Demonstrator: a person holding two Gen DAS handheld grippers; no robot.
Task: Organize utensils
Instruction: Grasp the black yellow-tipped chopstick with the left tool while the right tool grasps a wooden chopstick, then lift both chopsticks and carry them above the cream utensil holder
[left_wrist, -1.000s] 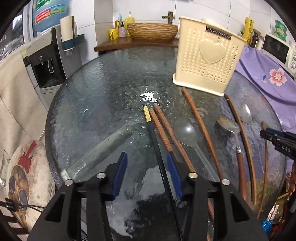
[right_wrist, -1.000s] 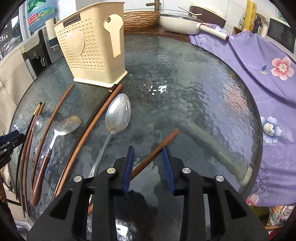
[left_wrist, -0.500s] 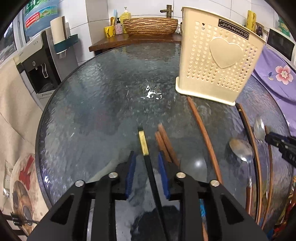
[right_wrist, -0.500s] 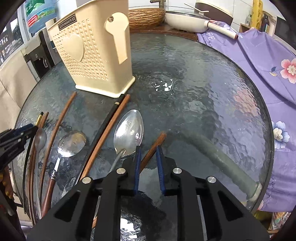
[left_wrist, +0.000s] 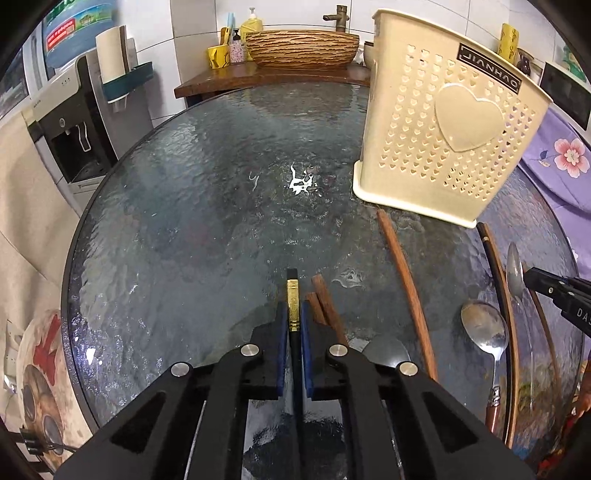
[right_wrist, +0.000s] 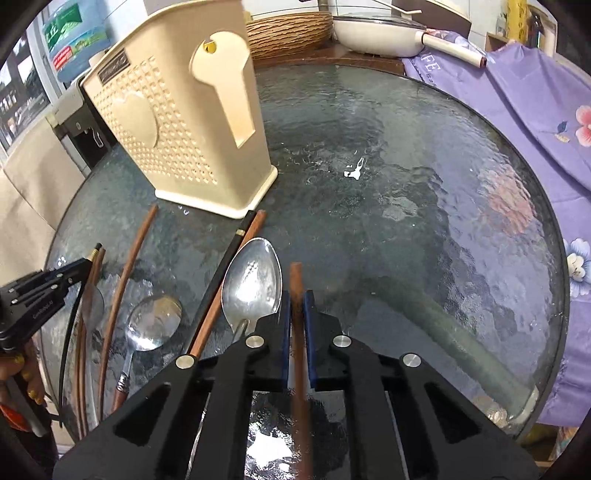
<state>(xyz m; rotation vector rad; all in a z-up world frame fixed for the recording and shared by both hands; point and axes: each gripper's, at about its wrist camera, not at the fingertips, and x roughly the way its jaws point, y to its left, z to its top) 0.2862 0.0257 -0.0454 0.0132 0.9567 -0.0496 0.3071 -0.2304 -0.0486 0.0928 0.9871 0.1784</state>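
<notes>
Table (left_wrist: 177, 229): round, rippled dark glass with a black rim; it carries all the utensils and the holder.
Utensil holder (left_wrist: 448, 122): cream plastic caddy with heart-shaped holes and a raised heart, standing upright on the far side of the table; in the right wrist view (right_wrist: 177, 122) it stands to the upper left.
Left claw (left_wrist: 294, 332): low over the near part of the table, pointing straight ahead toward the far side; its blue pads are pressed onto the black chopstick.
Right claw (right_wrist: 296, 332): also low and level, aimed across the table, blue pads clamped on the brown chopstick; its black body shows at the right edge of the left wrist view (left_wrist: 554, 291).
Black chopstick (left_wrist: 293, 295): gold band near its end, running forward out of the left claw, its tip past the pads.
Brown chopstick (right_wrist: 296, 291): plain wood, running up between the right claw's pads, its end just beyond them and beside the large spoon.
Large spoon (right_wrist: 253, 280): steel, bowl up, just left of the right claw.
Small spoon (right_wrist: 151, 325): steel bowl, brown handle, lying left of the large spoon.
Loose chopsticks (left_wrist: 404, 288): brown ones lie on the table between the two claws, ends toward the holder.
</notes>
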